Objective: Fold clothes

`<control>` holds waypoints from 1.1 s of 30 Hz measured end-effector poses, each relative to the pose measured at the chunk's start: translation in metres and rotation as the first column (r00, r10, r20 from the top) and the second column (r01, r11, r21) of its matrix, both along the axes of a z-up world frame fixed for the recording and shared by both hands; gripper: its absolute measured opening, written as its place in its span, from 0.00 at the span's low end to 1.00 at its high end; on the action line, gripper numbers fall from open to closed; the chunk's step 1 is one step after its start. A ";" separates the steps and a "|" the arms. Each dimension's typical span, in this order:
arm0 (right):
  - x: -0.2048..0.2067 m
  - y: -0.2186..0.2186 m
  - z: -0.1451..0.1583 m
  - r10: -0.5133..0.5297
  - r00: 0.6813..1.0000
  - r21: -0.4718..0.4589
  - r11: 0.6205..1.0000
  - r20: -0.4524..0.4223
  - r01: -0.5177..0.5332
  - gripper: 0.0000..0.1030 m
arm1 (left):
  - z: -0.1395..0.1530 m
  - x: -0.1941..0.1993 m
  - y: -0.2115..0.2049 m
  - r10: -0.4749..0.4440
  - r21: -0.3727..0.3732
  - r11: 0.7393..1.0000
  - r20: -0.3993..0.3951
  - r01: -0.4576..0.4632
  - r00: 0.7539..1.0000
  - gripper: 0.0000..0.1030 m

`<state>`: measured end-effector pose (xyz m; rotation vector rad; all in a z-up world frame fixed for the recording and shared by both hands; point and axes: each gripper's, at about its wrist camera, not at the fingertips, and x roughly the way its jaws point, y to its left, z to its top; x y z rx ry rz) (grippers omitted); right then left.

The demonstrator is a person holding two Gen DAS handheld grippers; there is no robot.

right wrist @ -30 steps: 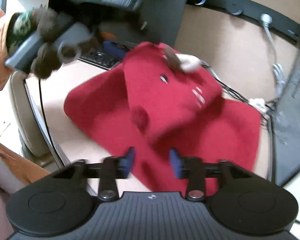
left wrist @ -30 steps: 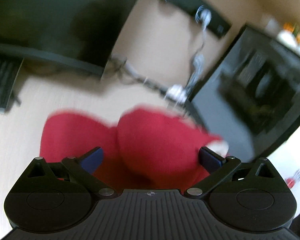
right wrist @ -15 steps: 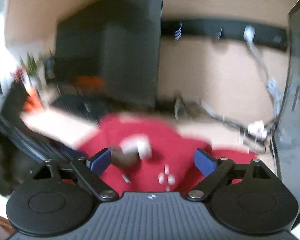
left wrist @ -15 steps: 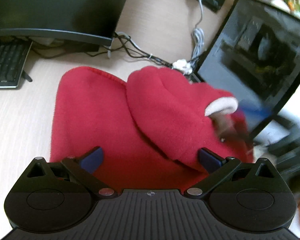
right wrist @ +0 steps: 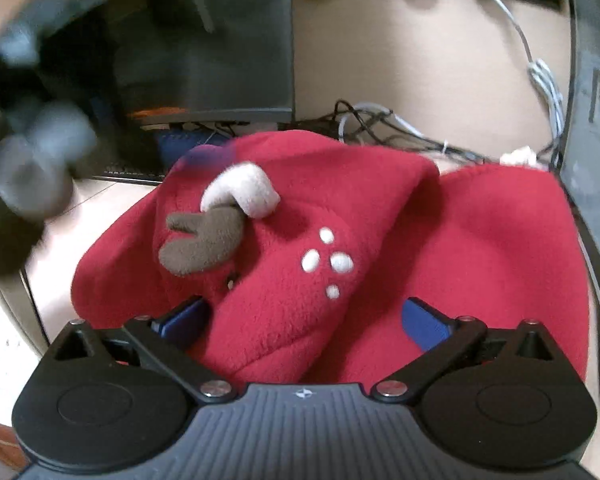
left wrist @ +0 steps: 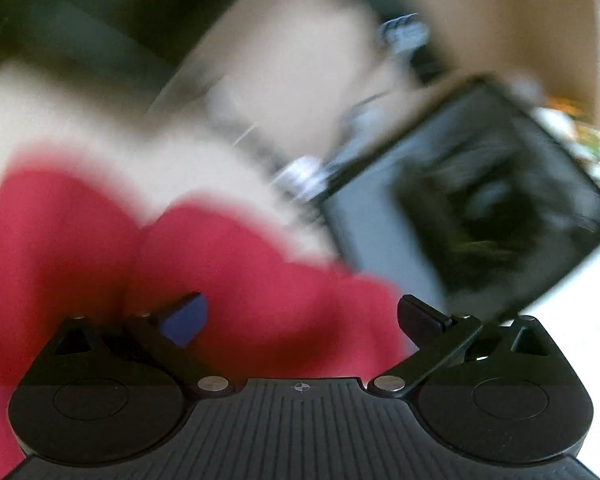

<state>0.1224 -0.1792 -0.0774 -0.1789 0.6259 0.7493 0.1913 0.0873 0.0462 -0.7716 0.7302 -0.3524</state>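
A red fleece garment (right wrist: 380, 240) lies bunched on the light desk, its hood folded over with a brown antler (right wrist: 204, 240), a beige ear (right wrist: 248, 188) and white dots on top. My right gripper (right wrist: 306, 320) is open just above its near fold, fingers either side of the hood. In the blurred left wrist view the same red fleece (left wrist: 240, 272) lies under my left gripper (left wrist: 300, 316), which is open and holds nothing. The left gripper also shows as a dark blur in the right wrist view (right wrist: 24, 168), at the left.
A dark monitor (right wrist: 204, 40) and keyboard stand behind the garment. Tangled cables (right wrist: 380, 124) run along the beige wall. A black computer case (left wrist: 480, 216) stands at the right, close to the garment's edge (right wrist: 592, 120).
The left gripper has swung fast, its view now blurred and tilted. The right gripper has dropped closer over the hood, staying open.
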 end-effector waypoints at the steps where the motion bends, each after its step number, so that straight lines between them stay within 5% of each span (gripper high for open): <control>1: -0.001 0.000 0.000 0.000 1.000 -0.002 1.000 -0.008 0.000 1.00 | -0.011 -0.001 0.002 0.013 -0.026 1.000 0.014 -0.013 1.000 1.00; 5: -0.012 0.001 0.002 0.007 1.000 -0.039 0.999 -0.007 -0.007 1.00 | -0.009 -0.008 -0.002 -0.012 0.026 1.000 0.057 0.010 0.998 1.00; 11: -0.036 0.012 -0.019 0.031 0.992 -0.182 0.983 0.120 -0.009 1.00 | 0.009 -0.028 0.001 0.025 0.036 0.999 0.065 -0.027 0.998 1.00; 15: -0.031 0.012 -0.015 0.024 0.995 -0.170 0.985 0.093 -0.008 1.00 | 0.019 -0.059 0.011 0.024 0.051 0.998 0.109 -0.030 0.994 1.00; 27: -0.037 0.010 0.004 0.014 0.997 -0.174 0.985 0.078 -0.001 1.00 | -0.006 -0.064 0.006 0.067 0.169 0.983 0.026 -0.070 0.997 1.00; 33: -0.039 -0.016 0.060 -0.039 0.981 -0.019 0.999 0.192 0.043 1.00 | -0.009 -0.067 0.008 0.060 0.173 0.983 0.037 -0.066 0.998 1.00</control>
